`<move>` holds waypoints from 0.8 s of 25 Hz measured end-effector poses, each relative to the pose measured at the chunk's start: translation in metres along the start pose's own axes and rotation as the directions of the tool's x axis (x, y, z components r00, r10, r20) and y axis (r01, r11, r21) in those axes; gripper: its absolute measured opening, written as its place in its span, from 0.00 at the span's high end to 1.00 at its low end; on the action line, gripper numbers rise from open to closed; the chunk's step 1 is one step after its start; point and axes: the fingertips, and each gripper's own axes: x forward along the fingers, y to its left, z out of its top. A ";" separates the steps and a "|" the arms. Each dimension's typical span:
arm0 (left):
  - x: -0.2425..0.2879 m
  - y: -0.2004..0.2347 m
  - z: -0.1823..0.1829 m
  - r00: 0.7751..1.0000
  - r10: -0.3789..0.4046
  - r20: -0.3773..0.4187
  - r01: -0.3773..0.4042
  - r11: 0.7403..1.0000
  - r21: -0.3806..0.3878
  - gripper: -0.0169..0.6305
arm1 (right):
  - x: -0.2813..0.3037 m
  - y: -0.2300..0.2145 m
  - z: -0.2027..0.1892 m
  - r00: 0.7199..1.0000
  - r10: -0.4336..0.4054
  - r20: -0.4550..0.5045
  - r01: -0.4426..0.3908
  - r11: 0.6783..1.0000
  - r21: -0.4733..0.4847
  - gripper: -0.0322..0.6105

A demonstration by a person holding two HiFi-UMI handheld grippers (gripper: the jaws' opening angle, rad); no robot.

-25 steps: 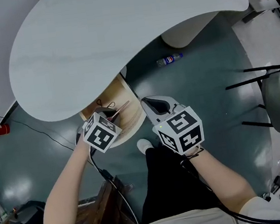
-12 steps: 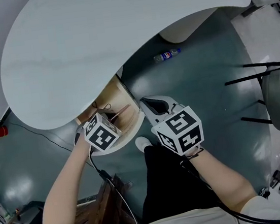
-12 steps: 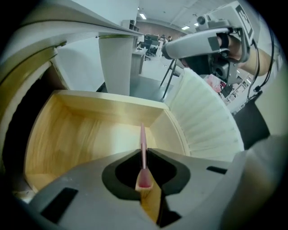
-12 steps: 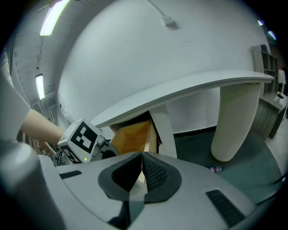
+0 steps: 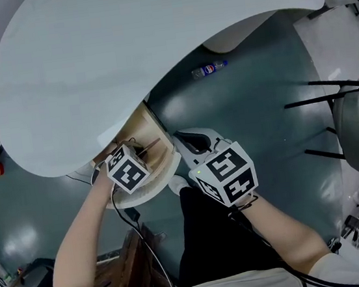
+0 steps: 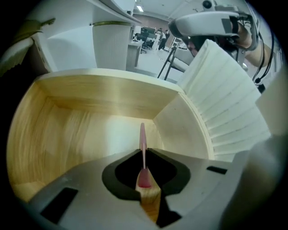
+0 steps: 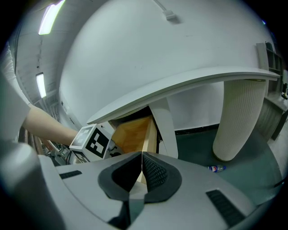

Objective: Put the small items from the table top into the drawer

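Note:
A curved wooden drawer (image 5: 141, 122) stands pulled out from under the white table top (image 5: 121, 49). My left gripper (image 5: 142, 151) reaches into it from the front, shut on a thin pink stick (image 5: 153, 142). In the left gripper view the pink stick (image 6: 142, 141) points out from my left gripper (image 6: 144, 173) over the drawer's bare wooden floor (image 6: 85, 130). My right gripper (image 5: 189, 139) hangs just right of the drawer, shut with nothing in it. The right gripper view shows my right gripper (image 7: 141, 168) with its pads together, the drawer (image 7: 132, 132) and the left marker cube (image 7: 92, 140) beyond.
The drawer's ribbed white front (image 6: 225, 103) stands at its right. A plastic bottle (image 5: 209, 70) lies on the grey-green floor near the table's ribbed leg (image 7: 236, 117). A chair (image 5: 353, 124) stands at the right, and dark wooden furniture (image 5: 127, 271) is by my left arm.
The head view has drifted, so the table top now hides more of the drawer. Both grippers keep nearly the same places, and the left one still holds the stick.

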 end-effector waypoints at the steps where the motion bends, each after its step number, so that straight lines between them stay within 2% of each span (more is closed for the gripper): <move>1: 0.003 0.001 0.001 1.000 -0.002 -0.004 0.002 1.000 0.002 0.87 | 0.001 -0.002 0.000 1.000 0.000 -0.001 0.000 1.000 0.003 0.92; 20: 0.028 0.004 -0.002 0.997 0.015 -0.073 -0.015 1.000 0.009 0.87 | 0.009 -0.006 -0.003 1.000 0.014 -0.020 -0.014 1.000 0.012 0.92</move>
